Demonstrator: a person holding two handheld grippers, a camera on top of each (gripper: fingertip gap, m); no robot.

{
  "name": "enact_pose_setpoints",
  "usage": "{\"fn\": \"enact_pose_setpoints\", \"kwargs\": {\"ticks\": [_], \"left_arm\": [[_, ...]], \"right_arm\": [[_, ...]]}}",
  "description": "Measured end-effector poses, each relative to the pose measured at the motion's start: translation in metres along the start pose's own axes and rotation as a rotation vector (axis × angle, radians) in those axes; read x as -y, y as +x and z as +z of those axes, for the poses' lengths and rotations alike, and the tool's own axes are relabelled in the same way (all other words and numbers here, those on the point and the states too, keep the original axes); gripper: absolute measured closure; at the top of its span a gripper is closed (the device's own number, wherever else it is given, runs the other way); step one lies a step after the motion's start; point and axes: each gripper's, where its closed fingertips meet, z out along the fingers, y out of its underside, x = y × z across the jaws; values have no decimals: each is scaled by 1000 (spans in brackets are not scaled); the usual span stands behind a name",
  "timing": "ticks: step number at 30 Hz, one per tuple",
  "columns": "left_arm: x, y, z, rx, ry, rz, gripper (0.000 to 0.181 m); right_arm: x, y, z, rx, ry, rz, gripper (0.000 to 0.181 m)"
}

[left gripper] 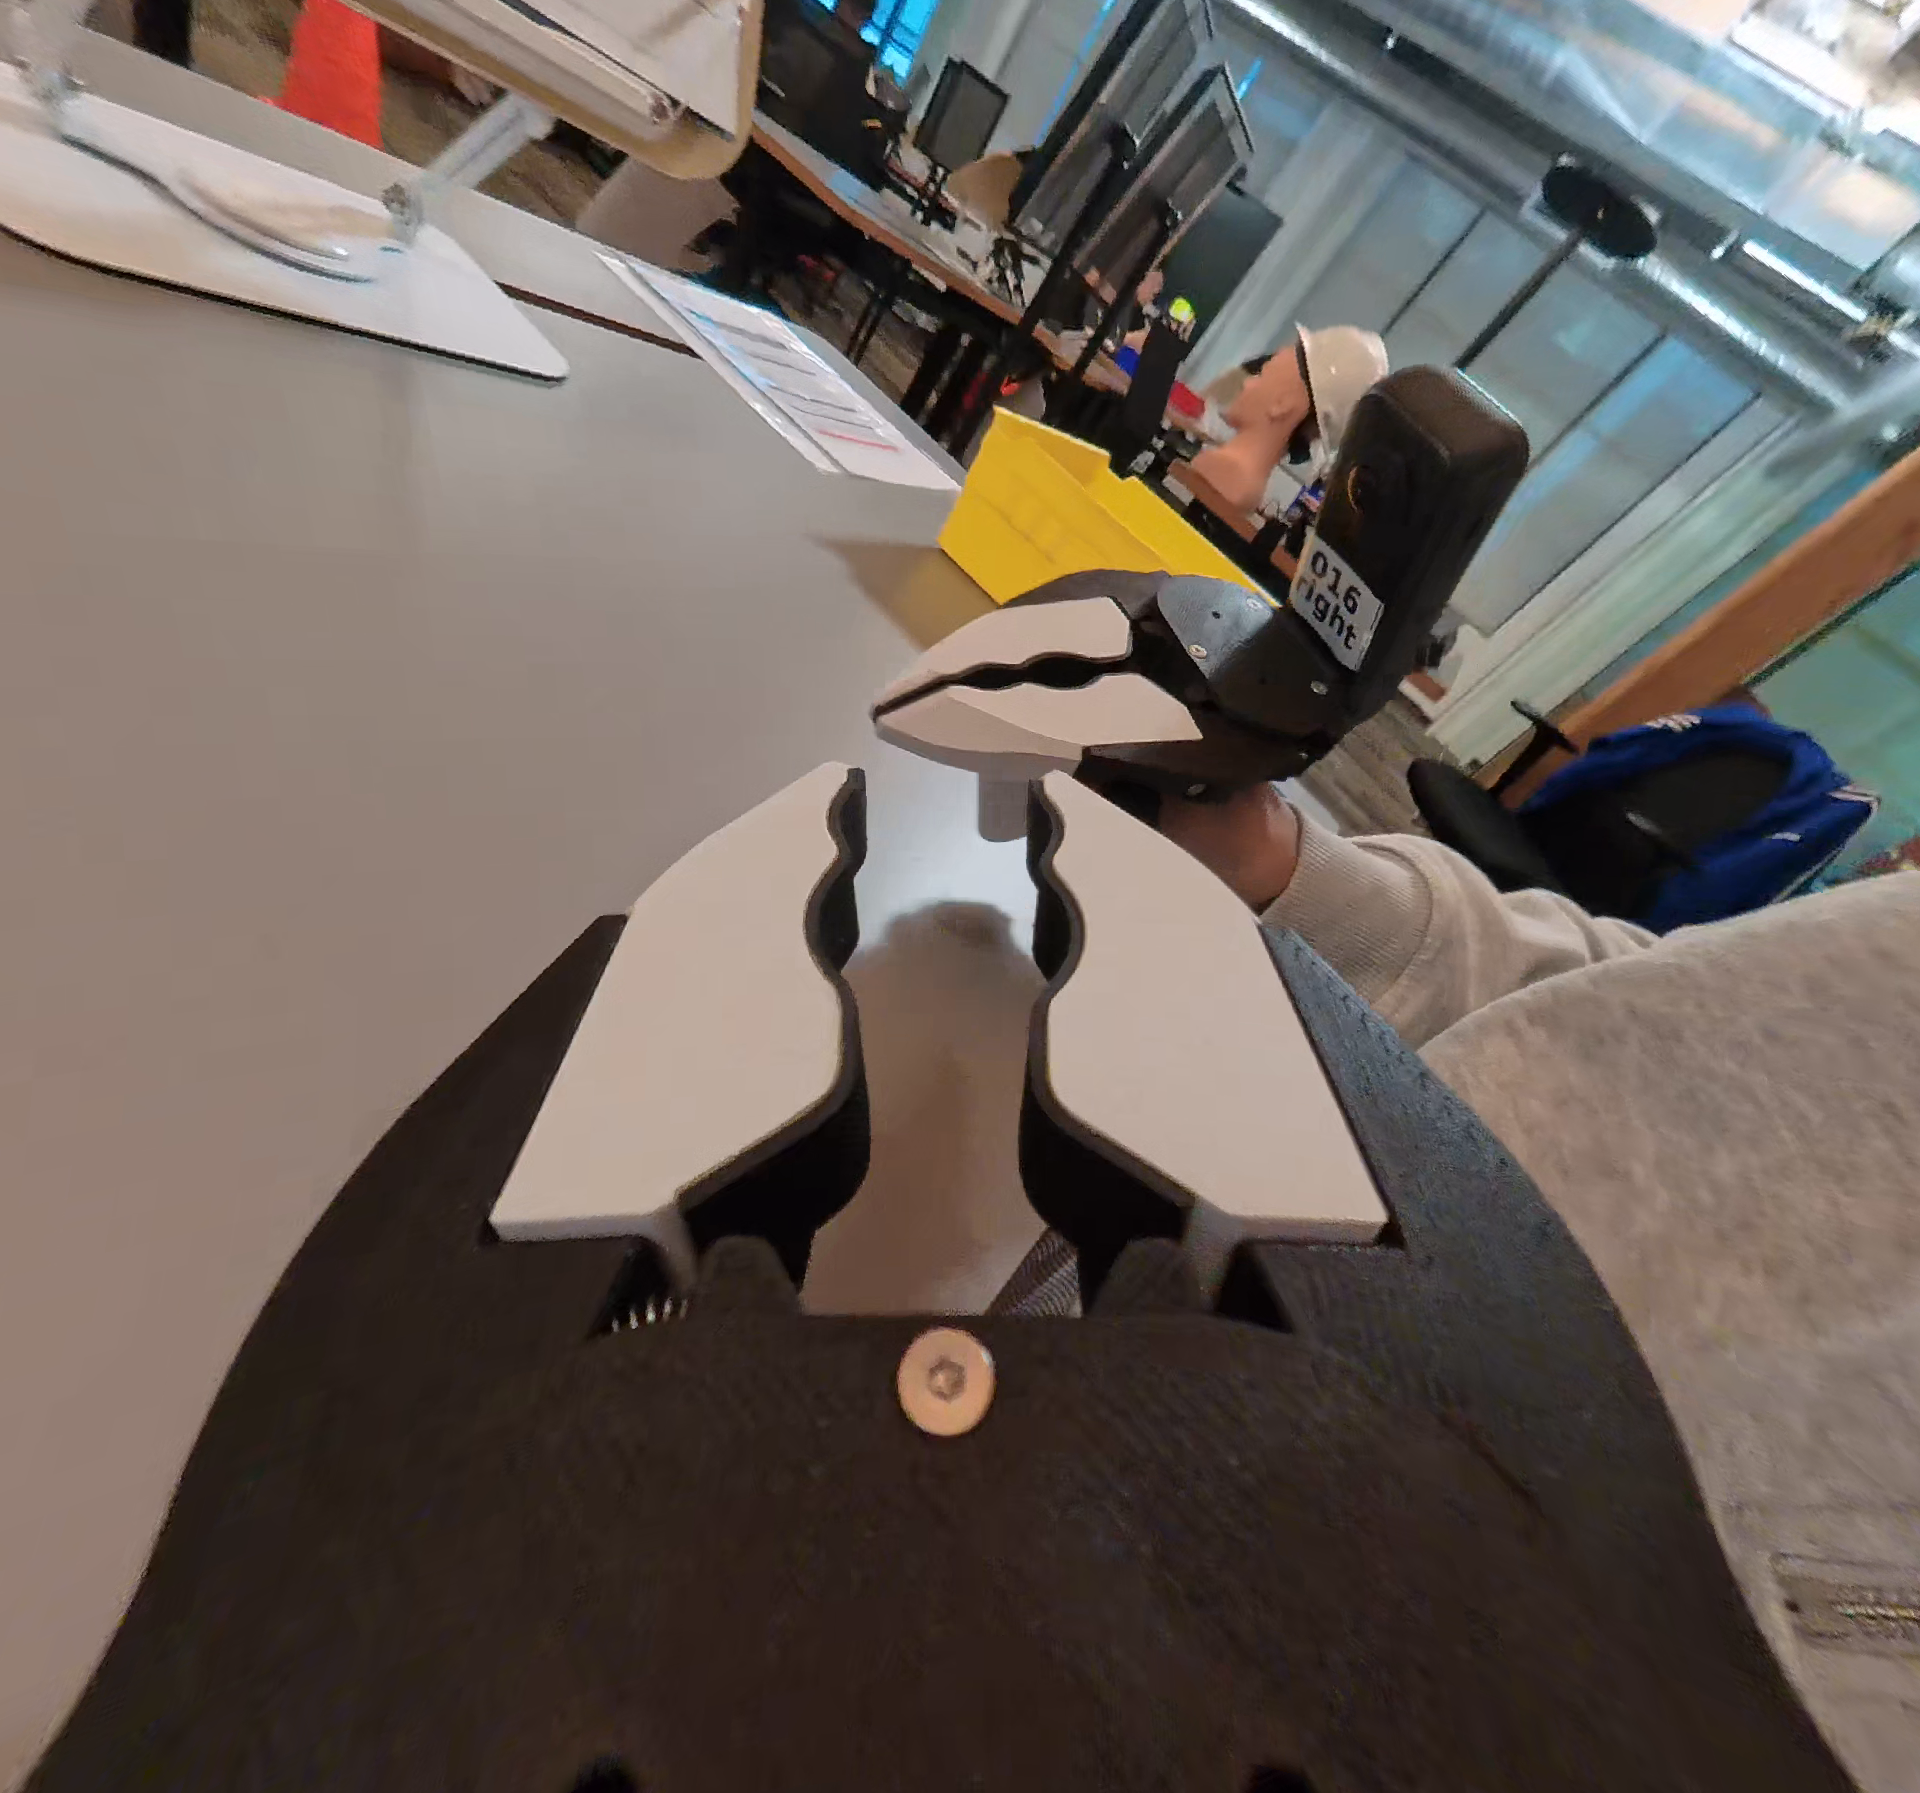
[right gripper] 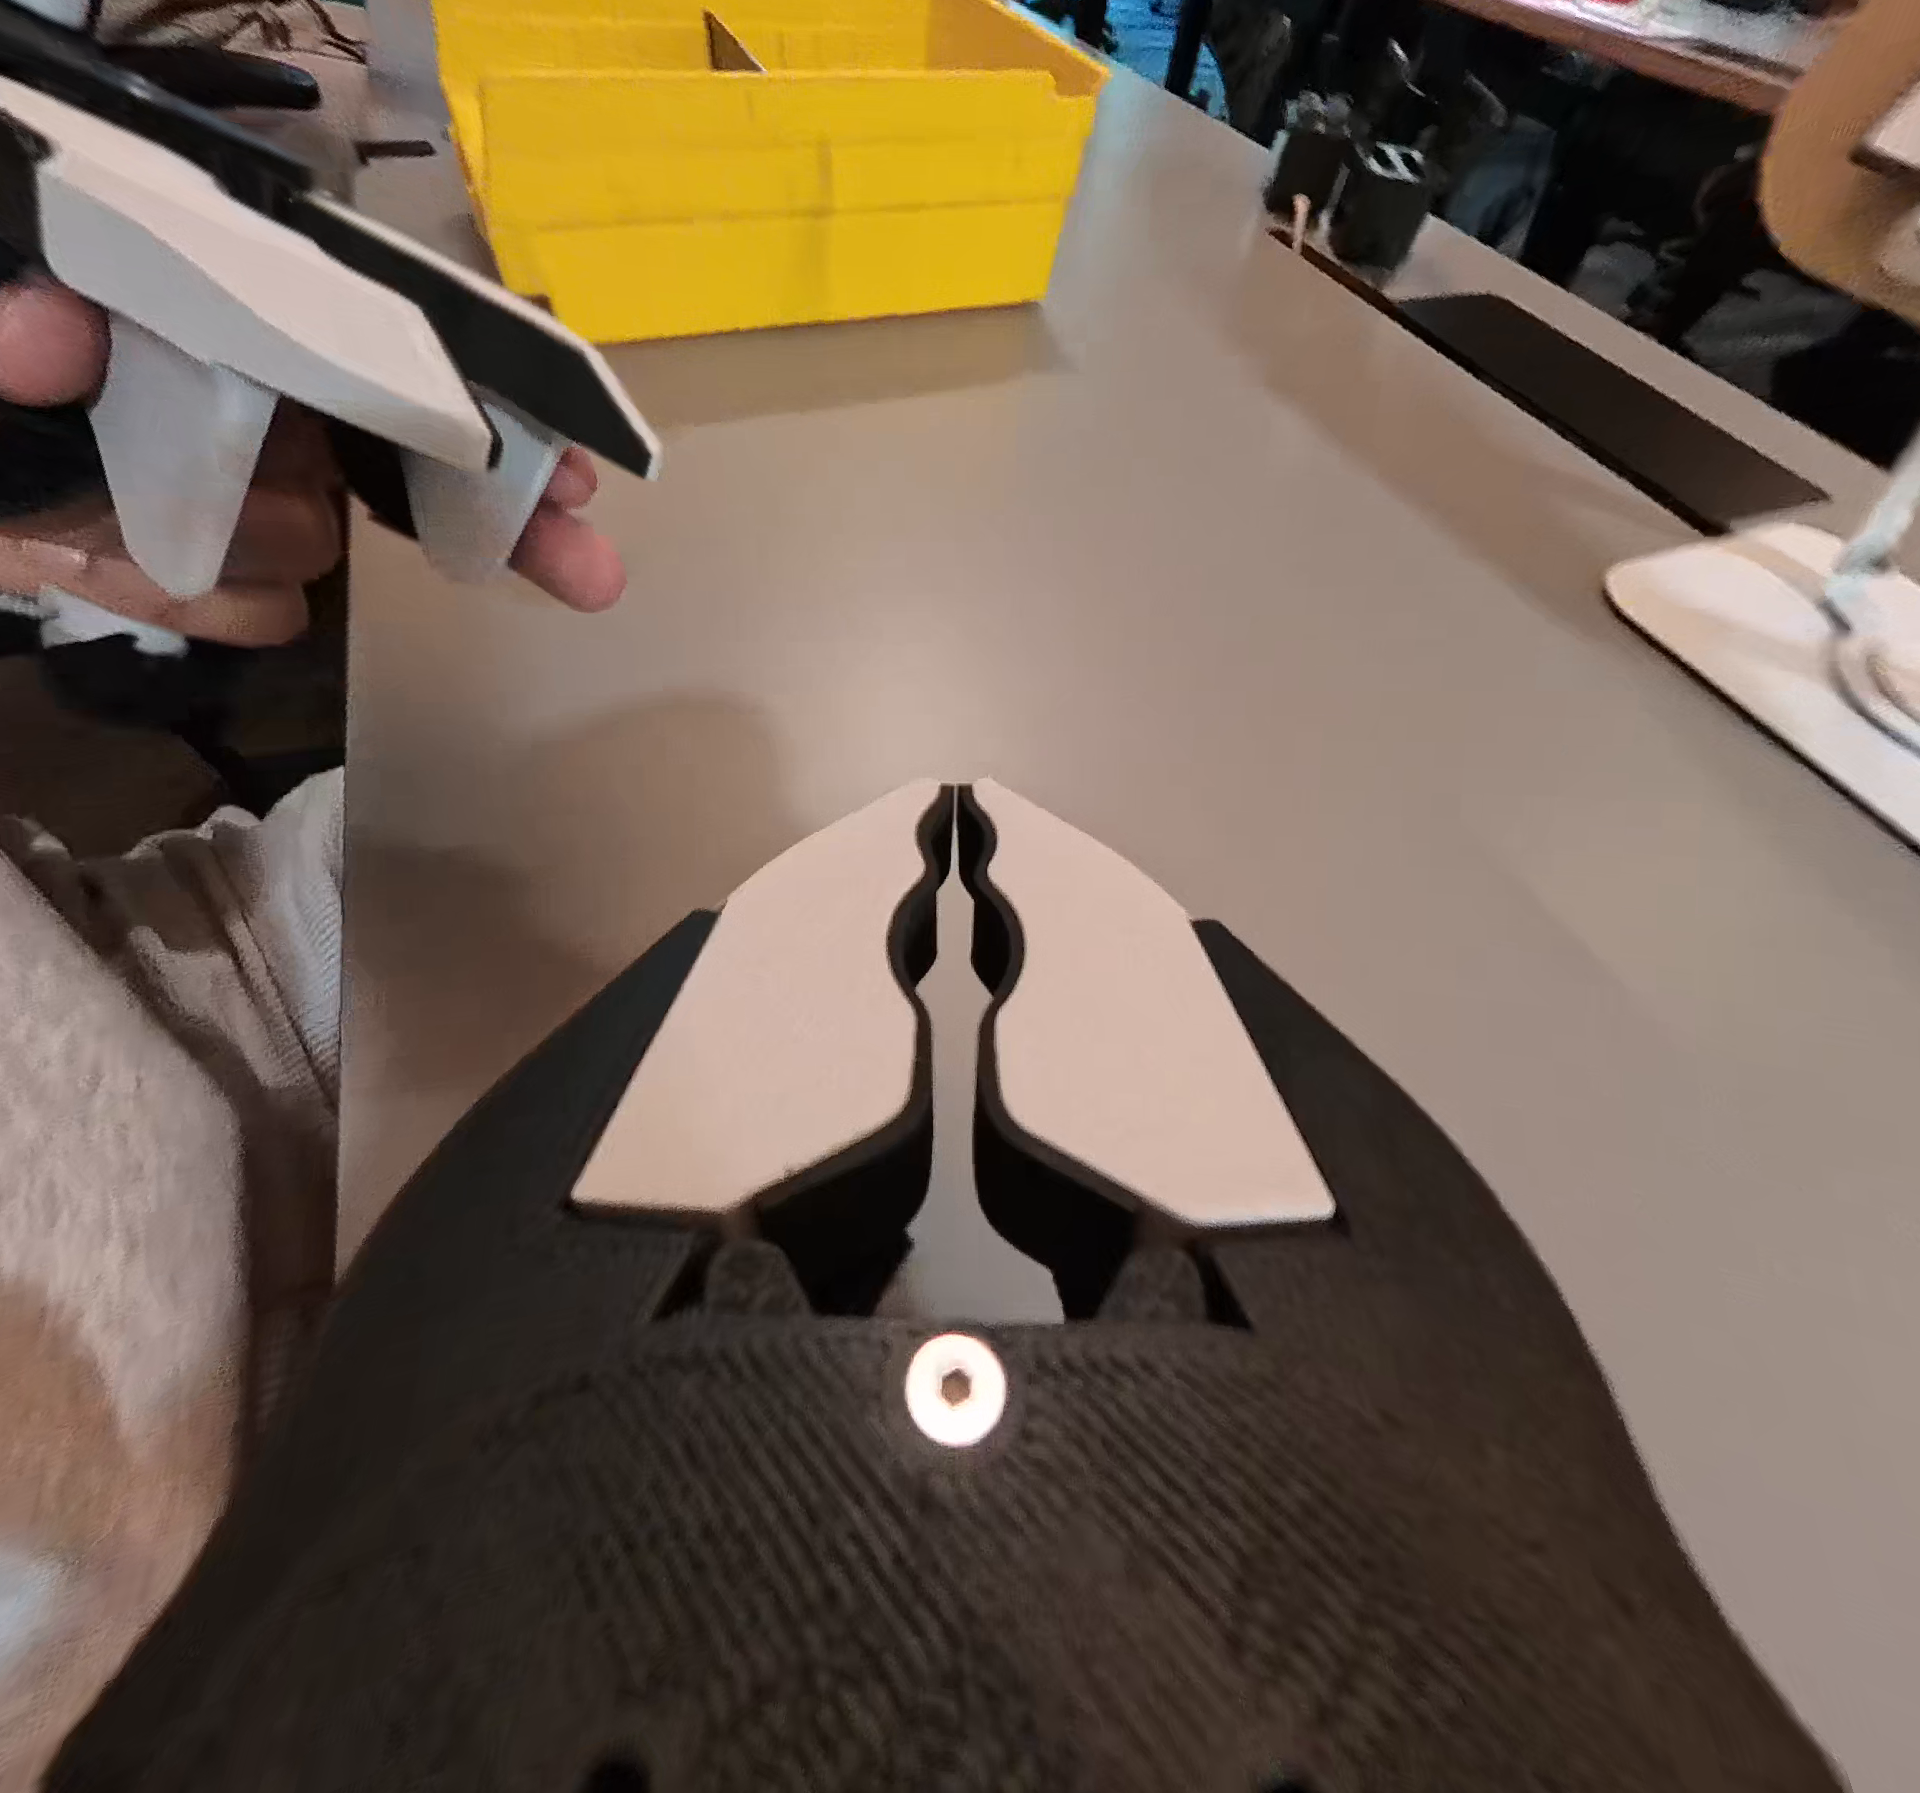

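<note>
Two handheld grippers hover over a bare grey table (right gripper: 1195, 548). Left gripper (left gripper: 945, 798) has its jaws parted, holding nothing. Right gripper (right gripper: 954, 789) is closed, tips touching, empty. Yellow bins (right gripper: 769, 143) sit beyond them.

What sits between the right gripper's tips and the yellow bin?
Only bare table: the right wrist view shows nothing between the right gripper and the yellow bin.
</note>
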Motion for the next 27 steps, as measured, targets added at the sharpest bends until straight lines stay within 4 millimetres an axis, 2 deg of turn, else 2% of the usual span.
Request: {"fn": "enact_pose_setpoints", "kwargs": {"ticks": [3, 7, 9, 12, 16, 20, 24, 27], "left_arm": [[0, 0, -9, -20, -3, 6, 153], [-2, 4, -17, -43, -15, 28, 152], [-6, -14, -23, 43, -50, 96, 151], [3, -47, -40, 182, -25, 143, 149], [21, -59, -66, 175, 91, 0, 149], [26, -78, -84, 205, 149, -95, 149], [32, -90, -91, 128, 220, -289, 150], [30, -102, -92, 133, 227, -349, 150]], "right_arm": [[26, -13, 31, 78, 18, -32, 180], [72, -30, 77, 190, 55, -113, 178], [86, -31, 106, 220, 59, -179, 180], [101, -35, 152, 301, 25, -189, 179], [132, -39, 207, 394, 19, -221, 177], [162, -31, 261, 415, 5, -348, 175], [185, -23, 308, 449, 2, -438, 173], [194, -15, 344, 480, -25, -525, 171]]}}
